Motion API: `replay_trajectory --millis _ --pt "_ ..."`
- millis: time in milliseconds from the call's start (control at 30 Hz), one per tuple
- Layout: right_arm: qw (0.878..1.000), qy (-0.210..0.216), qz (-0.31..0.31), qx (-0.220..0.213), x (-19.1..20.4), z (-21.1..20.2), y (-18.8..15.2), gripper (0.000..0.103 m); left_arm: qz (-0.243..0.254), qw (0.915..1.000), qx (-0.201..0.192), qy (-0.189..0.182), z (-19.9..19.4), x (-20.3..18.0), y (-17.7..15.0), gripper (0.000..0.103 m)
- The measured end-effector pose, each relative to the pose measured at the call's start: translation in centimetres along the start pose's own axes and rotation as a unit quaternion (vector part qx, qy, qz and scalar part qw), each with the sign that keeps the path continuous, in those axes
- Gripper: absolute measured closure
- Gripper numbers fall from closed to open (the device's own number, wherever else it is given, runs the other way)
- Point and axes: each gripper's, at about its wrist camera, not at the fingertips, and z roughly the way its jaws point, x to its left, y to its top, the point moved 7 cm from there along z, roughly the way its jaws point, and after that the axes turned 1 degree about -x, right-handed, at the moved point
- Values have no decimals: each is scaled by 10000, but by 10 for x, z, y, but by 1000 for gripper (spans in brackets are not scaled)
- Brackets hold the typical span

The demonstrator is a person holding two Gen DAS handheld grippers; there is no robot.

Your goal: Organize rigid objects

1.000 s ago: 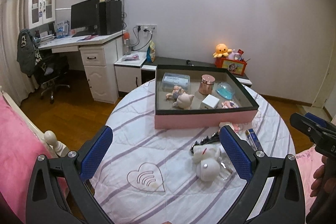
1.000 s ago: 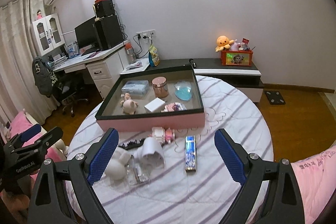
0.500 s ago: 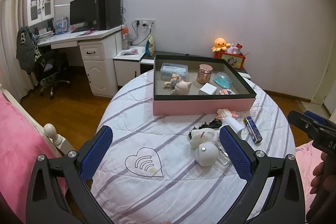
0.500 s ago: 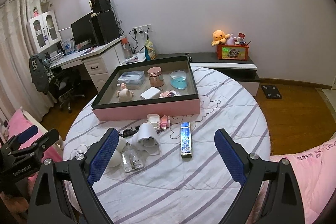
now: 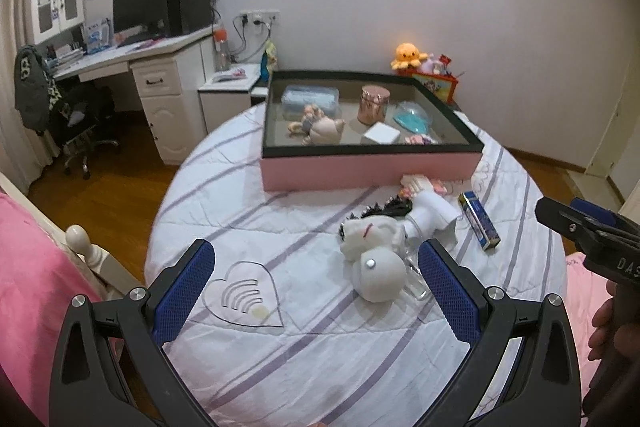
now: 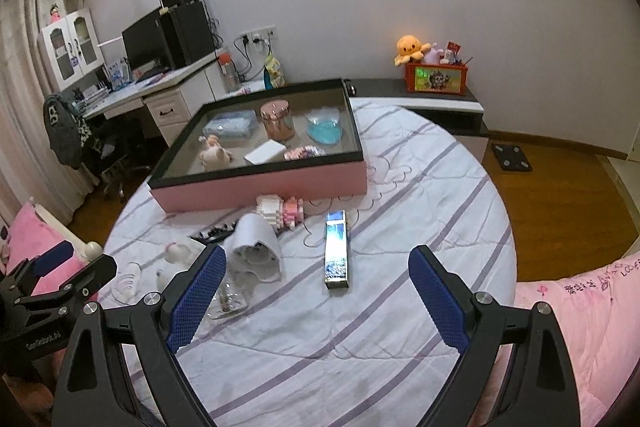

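Note:
A pink box with a black rim point(image 5: 372, 169) point(image 6: 264, 183) sits on the round striped table and holds a copper jar point(image 6: 277, 120), a white block, a blue pouch and small figures. Loose in front of it lie a white plush toy point(image 5: 374, 247), a white ribbed cup point(image 6: 256, 247), a pink-and-white brick block point(image 6: 282, 211), a black comb and a long blue box point(image 6: 336, 249) point(image 5: 478, 221). My left gripper point(image 5: 314, 291) hangs open above the table before the plush. My right gripper point(image 6: 316, 295) is open, empty, just short of the blue box.
A clear glass piece point(image 6: 230, 301) lies by the cup. A heart-shaped patch point(image 5: 244, 297) marks the cloth at the near left. Pink bedding point(image 6: 576, 327) borders the table on both sides. A desk with monitor point(image 5: 140, 3) and a low cabinet with an orange plush point(image 6: 412, 47) stand behind.
Both grippers have sunk and tilted toward the table, so the table and its loose objects sit higher and larger in each view. Both sets of jaws stay wide apart.

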Motion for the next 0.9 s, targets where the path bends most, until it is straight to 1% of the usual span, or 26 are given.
replay_trajectory --millis 433,567,633,733,767,833,900 --pt "9979 -199 -18 611 -16 52 -18 9 185 9985 501 -129 50 -24 -13 0" --pt "9967 -273 -8 767 -22 67 -22 9 209 9974 683 -75 69 -25 -18 0" --pt "9962 -294 -2 826 -24 73 -23 9 146 9969 764 -76 79 -23 -21 0" --pt "9954 -314 -22 902 -25 83 -25 9 -55 9972 721 -181 87 -17 -19 0" --pt "9953 -312 -31 916 -25 86 -25 9 -54 9970 749 -162 90 -16 -19 0" --pt "9951 -295 -30 944 -24 91 -25 9 -42 9969 782 -101 97 -13 -20 2" --pt "9948 -330 -50 959 -24 98 -25 9 -28 9955 944 -102 106 -12 -24 12"
